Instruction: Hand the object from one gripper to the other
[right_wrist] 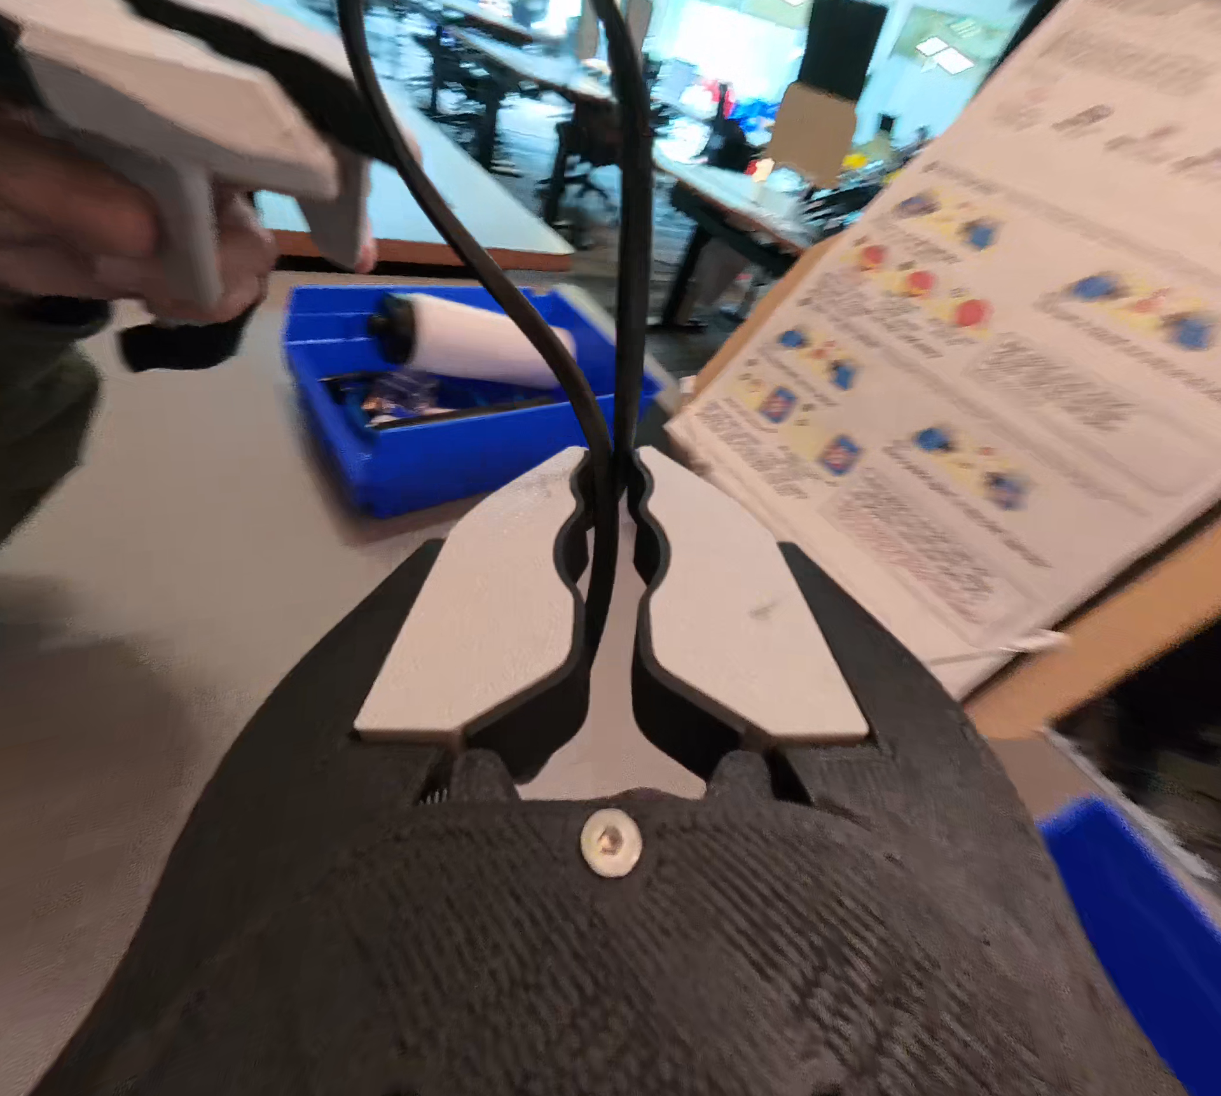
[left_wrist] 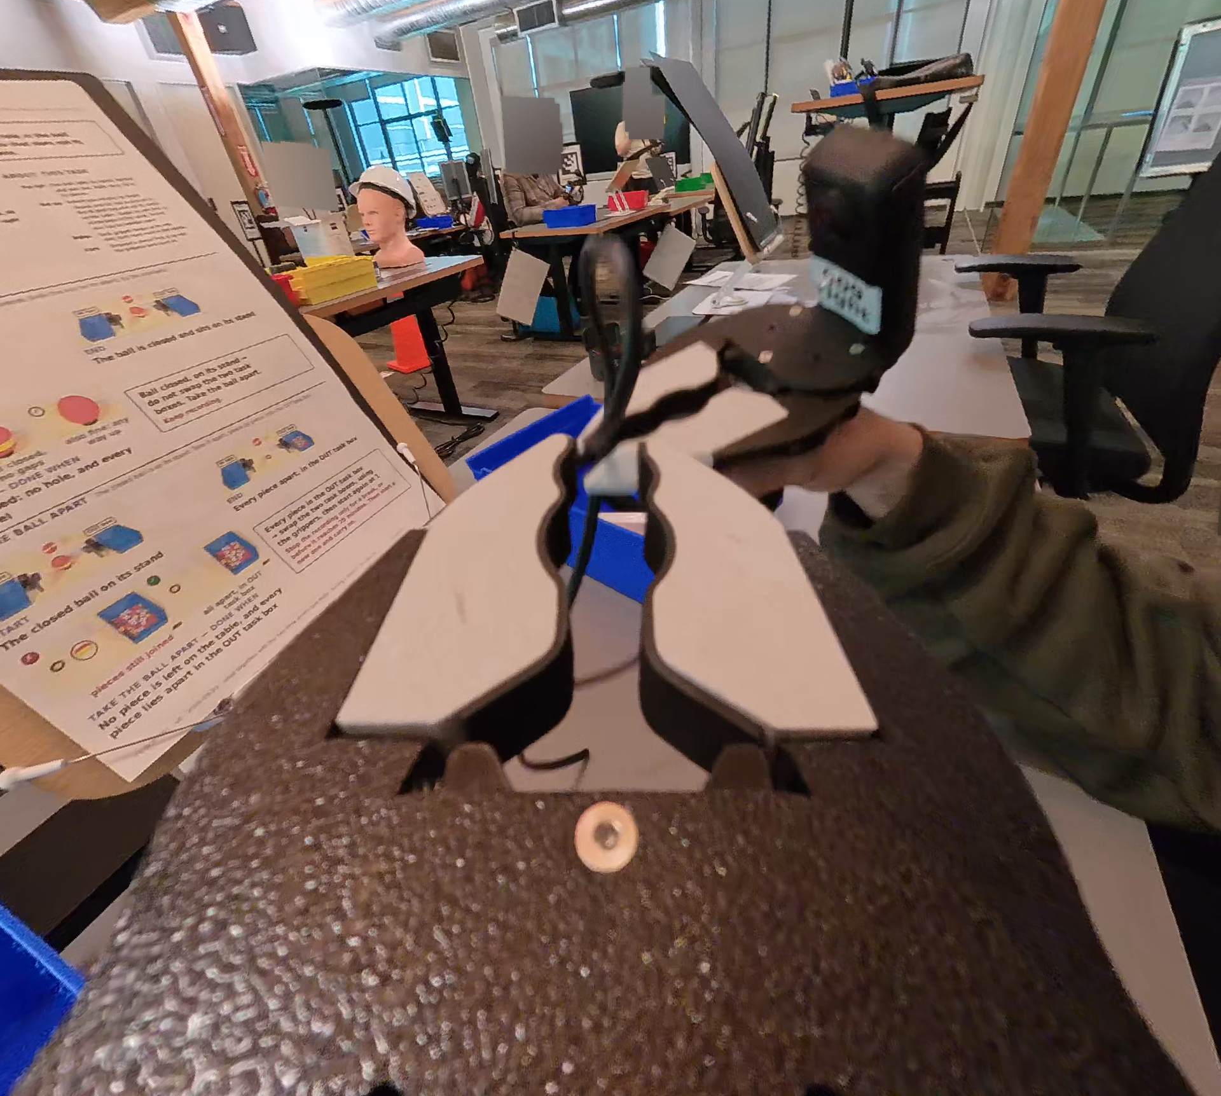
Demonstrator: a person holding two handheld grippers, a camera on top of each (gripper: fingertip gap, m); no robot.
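A thin black cable (left_wrist: 618,337) is bent into a tall loop (right_wrist: 624,139). My right gripper (right_wrist: 613,463) is shut on both strands at the foot of the loop. In the left wrist view it (left_wrist: 594,436) comes in from the right, held by a hand in a green sleeve (left_wrist: 991,568). My left gripper (left_wrist: 606,459) is narrowly open; the right gripper's tip and a hanging cable strand sit in its gap, and the pads do not press the cable. In the right wrist view its tip (right_wrist: 370,152) sits at the loop's left strand.
A blue bin (right_wrist: 429,469) on the grey table (right_wrist: 165,502) holds a white roller (right_wrist: 476,344) and small parts, and also shows below the grippers (left_wrist: 608,555). An instruction sheet on a board (left_wrist: 165,403) leans close by (right_wrist: 958,403). Another blue bin (right_wrist: 1136,932) and an office chair (left_wrist: 1123,370) stand near. Spacing between my two grippers at the tips: around 9 cm.
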